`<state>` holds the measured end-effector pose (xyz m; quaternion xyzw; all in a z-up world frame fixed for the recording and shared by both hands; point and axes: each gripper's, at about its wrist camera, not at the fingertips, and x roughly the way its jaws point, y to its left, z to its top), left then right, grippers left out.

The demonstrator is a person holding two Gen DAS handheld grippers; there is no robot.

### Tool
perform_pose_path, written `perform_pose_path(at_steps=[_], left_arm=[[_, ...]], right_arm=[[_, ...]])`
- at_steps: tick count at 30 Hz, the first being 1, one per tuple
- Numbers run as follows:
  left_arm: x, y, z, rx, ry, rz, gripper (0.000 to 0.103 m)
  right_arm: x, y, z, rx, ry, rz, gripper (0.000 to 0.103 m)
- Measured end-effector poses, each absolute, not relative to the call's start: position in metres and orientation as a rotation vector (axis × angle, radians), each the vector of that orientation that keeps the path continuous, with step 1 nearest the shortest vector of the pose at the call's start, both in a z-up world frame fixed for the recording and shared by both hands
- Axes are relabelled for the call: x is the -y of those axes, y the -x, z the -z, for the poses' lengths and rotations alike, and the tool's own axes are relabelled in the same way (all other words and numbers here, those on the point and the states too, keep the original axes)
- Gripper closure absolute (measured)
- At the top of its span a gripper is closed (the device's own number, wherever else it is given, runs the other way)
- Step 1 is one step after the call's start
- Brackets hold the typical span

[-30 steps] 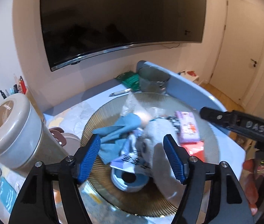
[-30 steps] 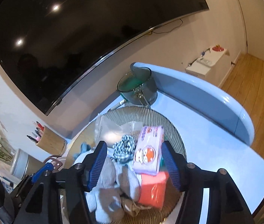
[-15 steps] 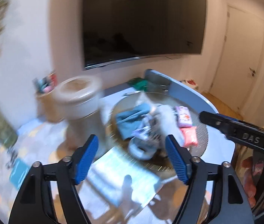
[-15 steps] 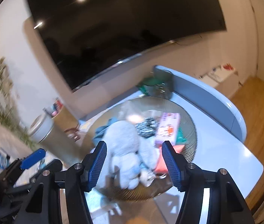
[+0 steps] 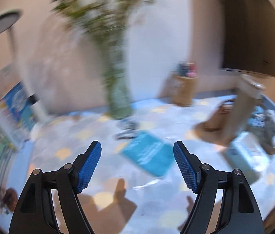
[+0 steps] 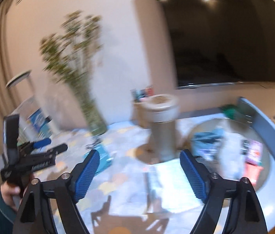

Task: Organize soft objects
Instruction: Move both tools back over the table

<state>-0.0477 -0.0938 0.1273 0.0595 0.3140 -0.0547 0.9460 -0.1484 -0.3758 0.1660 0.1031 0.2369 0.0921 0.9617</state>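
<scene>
Left tool (image 5: 137,166) jaws apart and empty, right tool (image 6: 139,173) jaws just widened, nothing between them

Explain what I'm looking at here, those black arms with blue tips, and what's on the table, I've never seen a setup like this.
No robot here: a person holds a two-finger gripper in each hand, and each carries a wide-angle camera looking along its fingers. The black arms with blue pads are those fingers.

One picture is from the left gripper, the other from the right gripper. The right view also catches the left tool off to its side, held in the person's hand.

Both pictures are blurred. Both grippers are open and hold nothing; their jaws have just been opening.

On the table stand a vase of green branches, a tall lidded canister and a pen holder. A teal booklet lies flat. At the right is a round tray piled with soft things.
</scene>
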Motion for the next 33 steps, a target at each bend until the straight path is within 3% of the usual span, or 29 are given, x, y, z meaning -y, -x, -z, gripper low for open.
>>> perform_pose_path(at_steps=[3, 8, 13, 20, 22, 33], left_arm=[[0.058, 0.04, -0.089, -0.675, -0.143, -0.009, 0.013], [0.024, 0.032, -0.016, -0.789, -0.174, -0.077, 0.014], [0.005, 0.023, 0.01, -0.821, -0.125, -0.093, 0.014], [-0.003, 0.023, 0.015, -0.85, -0.067, -0.064, 0.014], [-0.001, 0.024, 0.015, -0.842, -0.075, -0.061, 0.014], [-0.004, 0.021, 0.016, -0.854, -0.072, -0.055, 0.013]], right_arm=[[0.334, 0.129, -0.152, -0.532, -0.206, -0.283, 0.01], [0.254, 0.064, -0.08, -0.795, -0.205, -0.428, 0.005], [0.231, 0.029, -0.047, -0.785, 0.019, -0.252, 0.005], [0.252, 0.004, -0.002, -0.897, -0.024, -0.16, 0.004], [0.242, 0.004, -0.004, -0.888, 0.041, -0.155, 0.0], [0.239, 0.0, -0.003, -0.895, 0.063, -0.153, 0.0]])
